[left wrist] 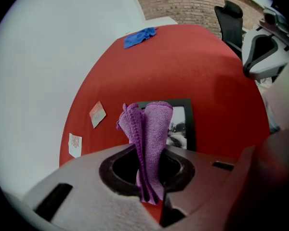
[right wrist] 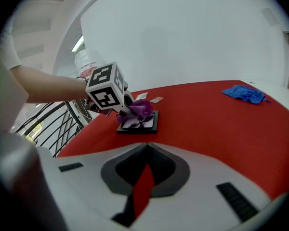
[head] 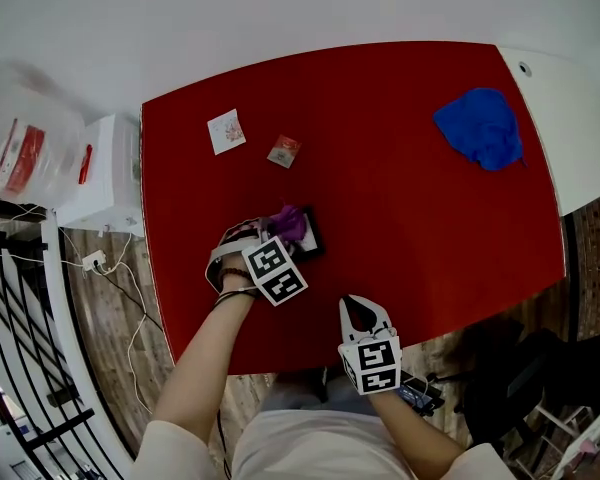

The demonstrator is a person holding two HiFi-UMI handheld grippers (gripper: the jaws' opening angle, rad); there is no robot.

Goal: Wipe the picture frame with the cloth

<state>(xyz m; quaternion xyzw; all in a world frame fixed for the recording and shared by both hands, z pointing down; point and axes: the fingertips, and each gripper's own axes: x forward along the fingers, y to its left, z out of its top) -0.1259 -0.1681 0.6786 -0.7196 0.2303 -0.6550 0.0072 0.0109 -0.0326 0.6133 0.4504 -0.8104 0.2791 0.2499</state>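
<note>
No word, brand or number can be read anywhere. Black-and-white square code markers are borne on the cubes of the left gripper (head: 277,234) and the right gripper (head: 356,308), but no letters are shown in them. Print on the white card (head: 226,130), the small packet (head: 284,151) and the red-labelled plastic container (head: 25,153) is too small or blurred to be made out.

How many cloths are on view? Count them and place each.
2. A purple cloth is clamped in the left gripper, over the picture frame; a blue cloth lies crumpled at the red table's far right. None seems hidden.
</note>
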